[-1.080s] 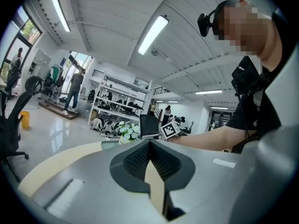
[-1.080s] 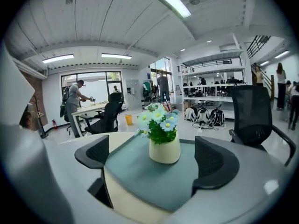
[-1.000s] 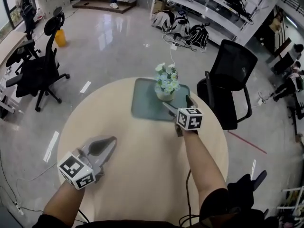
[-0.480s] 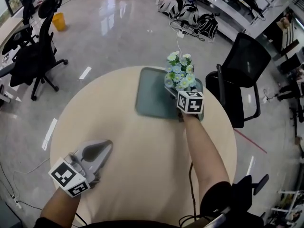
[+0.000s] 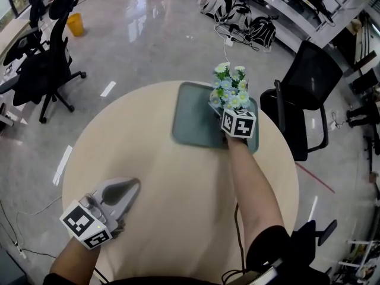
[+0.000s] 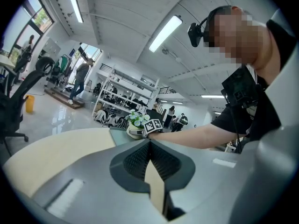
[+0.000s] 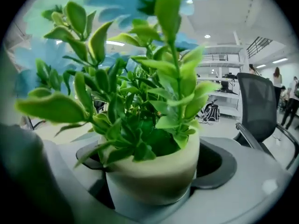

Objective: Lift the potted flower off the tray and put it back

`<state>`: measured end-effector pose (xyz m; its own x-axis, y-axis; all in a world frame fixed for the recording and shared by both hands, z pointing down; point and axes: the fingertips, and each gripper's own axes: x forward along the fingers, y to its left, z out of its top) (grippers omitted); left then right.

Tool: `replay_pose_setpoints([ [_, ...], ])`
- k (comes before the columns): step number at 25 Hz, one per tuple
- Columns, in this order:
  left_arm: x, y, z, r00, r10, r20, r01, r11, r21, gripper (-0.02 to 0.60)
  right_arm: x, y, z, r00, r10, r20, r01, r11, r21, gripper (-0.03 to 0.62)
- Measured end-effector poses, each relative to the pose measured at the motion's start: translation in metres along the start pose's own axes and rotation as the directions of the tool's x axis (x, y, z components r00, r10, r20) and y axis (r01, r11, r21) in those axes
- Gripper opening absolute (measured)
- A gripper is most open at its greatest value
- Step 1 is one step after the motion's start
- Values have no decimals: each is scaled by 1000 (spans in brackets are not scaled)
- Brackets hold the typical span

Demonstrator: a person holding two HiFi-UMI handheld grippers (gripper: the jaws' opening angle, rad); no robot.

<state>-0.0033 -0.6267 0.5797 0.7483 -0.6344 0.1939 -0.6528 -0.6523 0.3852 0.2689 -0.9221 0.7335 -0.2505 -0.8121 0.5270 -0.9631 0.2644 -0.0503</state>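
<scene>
The potted flower (image 5: 231,91), with white and blue blooms in a cream pot (image 7: 154,171), stands at the right end of the grey-green tray (image 5: 193,120) on the far side of the round table (image 5: 178,183). My right gripper (image 5: 229,108) reaches in from the near side with one jaw on each side of the pot. Its jaws have just been closing, and a dark gap still shows beside the right pad (image 7: 217,164). My left gripper (image 5: 129,186) rests low over the near left of the table, shut on nothing. It is well apart from the tray.
A black office chair (image 5: 306,94) stands close behind the table's right edge. More chairs (image 5: 41,70) and a yellow bin (image 5: 75,24) are at the far left. Bags (image 5: 237,22) and shelving lie beyond the table.
My right gripper has gone forward from the tray's near edge to the pot, which now sits between its jaws. My left gripper has sunk a little toward the table.
</scene>
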Motion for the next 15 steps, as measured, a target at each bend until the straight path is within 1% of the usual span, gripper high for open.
replay_pose_setpoints([
  [1, -1, 0, -1, 1000, 3, 0, -3, 1000, -3, -5, 0, 0, 0, 1000, 2, -1, -2, 1000, -4, 555],
  [4, -4, -3, 0, 1000, 13, 1, -13, 1000, -13, -5, -6, -2, 0, 1000, 7, -7, -7, 1000, -5, 552],
  [8, -14, -7, 6, 1000, 26, 5, -26, 1000, -8, -5, -27, 2, 6, 1000, 25, 4, -25, 1000, -8, 551],
  [12, -29, -15, 24, 999, 39, 24, -39, 999, -1, -5, -63, 14, 23, 999, 45, 21, -45, 999, -1, 552],
  [15, -39, -24, 41, 999, 31, 43, -32, 999, 14, -5, -94, 23, 42, 998, 48, 33, -48, 999, -3, 551],
])
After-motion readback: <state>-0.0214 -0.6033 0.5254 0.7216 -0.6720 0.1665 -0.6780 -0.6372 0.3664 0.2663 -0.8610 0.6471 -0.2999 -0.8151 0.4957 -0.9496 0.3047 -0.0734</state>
